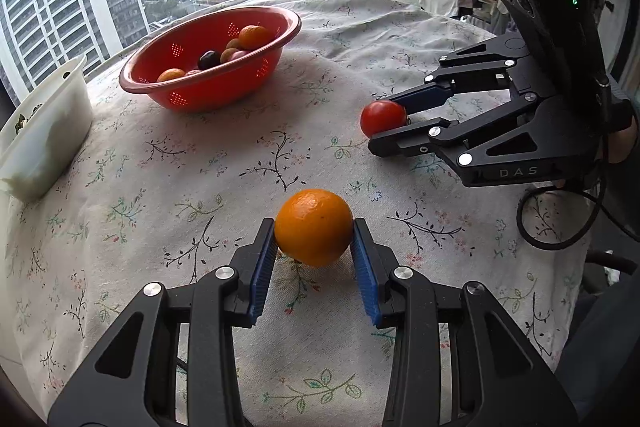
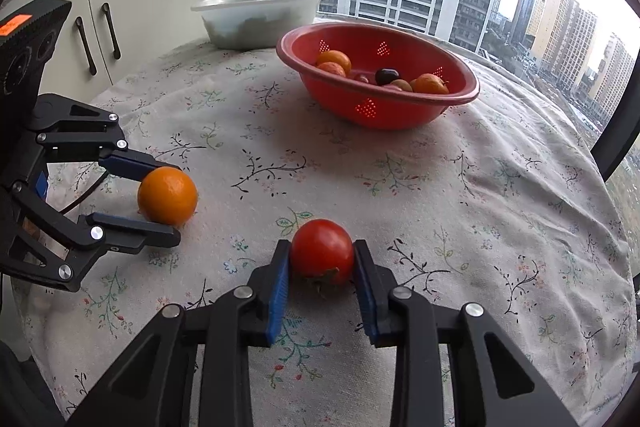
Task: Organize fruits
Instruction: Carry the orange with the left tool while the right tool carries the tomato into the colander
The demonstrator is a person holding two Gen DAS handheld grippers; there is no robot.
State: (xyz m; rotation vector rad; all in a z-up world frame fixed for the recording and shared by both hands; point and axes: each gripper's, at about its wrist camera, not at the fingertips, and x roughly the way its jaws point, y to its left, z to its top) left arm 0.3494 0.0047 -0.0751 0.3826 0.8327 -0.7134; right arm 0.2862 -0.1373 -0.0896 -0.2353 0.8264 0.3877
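An orange (image 1: 313,227) rests on the flowered tablecloth (image 1: 224,163), and my left gripper (image 1: 314,231) is shut on it with both blue pads against its sides. The right wrist view shows the same orange (image 2: 168,195) at the left, in the left gripper (image 2: 166,201). A red tomato (image 2: 322,251) sits on the cloth, gripped on both sides by my right gripper (image 2: 321,254). From the left wrist view the tomato (image 1: 382,118) lies at the right, in the right gripper (image 1: 383,119). A red colander basket (image 1: 160,87) (image 2: 400,115) at the back holds several fruits.
A white plastic tub (image 1: 44,143) (image 2: 260,19) stands beyond the basket near the table's edge. White cabinet doors (image 2: 120,27) rise behind the table at the left. Windows border the far side. A black cable (image 1: 560,219) hangs by the right gripper.
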